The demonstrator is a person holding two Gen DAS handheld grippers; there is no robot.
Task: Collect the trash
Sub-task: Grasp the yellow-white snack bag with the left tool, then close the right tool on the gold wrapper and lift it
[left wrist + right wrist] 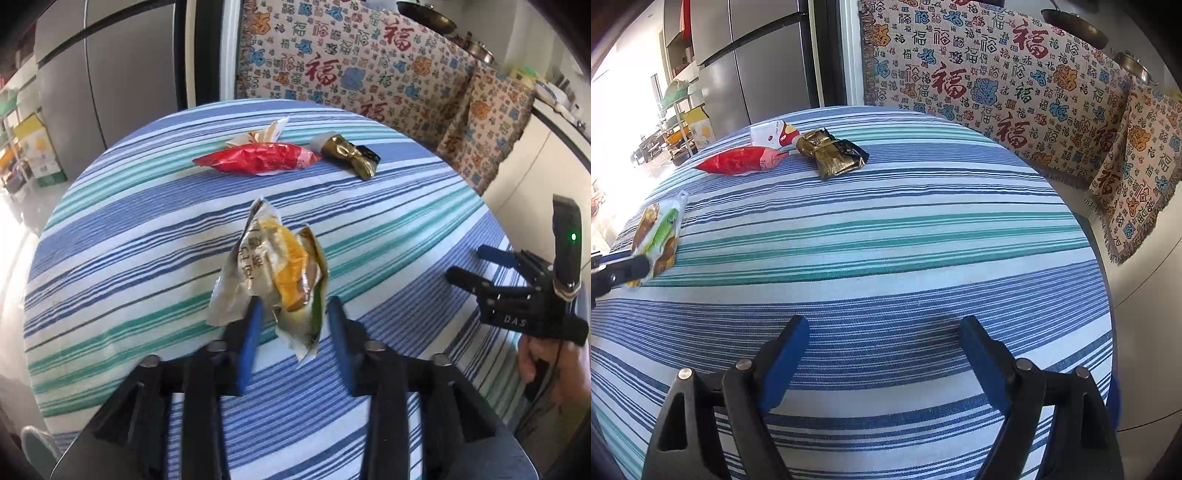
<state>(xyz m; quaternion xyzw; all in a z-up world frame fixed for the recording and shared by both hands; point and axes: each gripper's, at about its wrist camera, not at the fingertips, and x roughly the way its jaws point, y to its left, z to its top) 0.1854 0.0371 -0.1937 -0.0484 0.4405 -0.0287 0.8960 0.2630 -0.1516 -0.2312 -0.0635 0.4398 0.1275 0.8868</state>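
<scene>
Crumpled yellow wrapper [273, 273] stands between the parted blue pads of the left gripper [295, 325], grip unconfirmed; right gripper [882, 354] at three o'clock gapes wide, empty.

A round surface [923, 236] draped in blue, teal and white stripes fills a sunlit kitchen. Beyond its far edge stand a steel refrigerator [764, 59] and a patterned woven throw [997, 81]; glare pours in from the left.
</scene>
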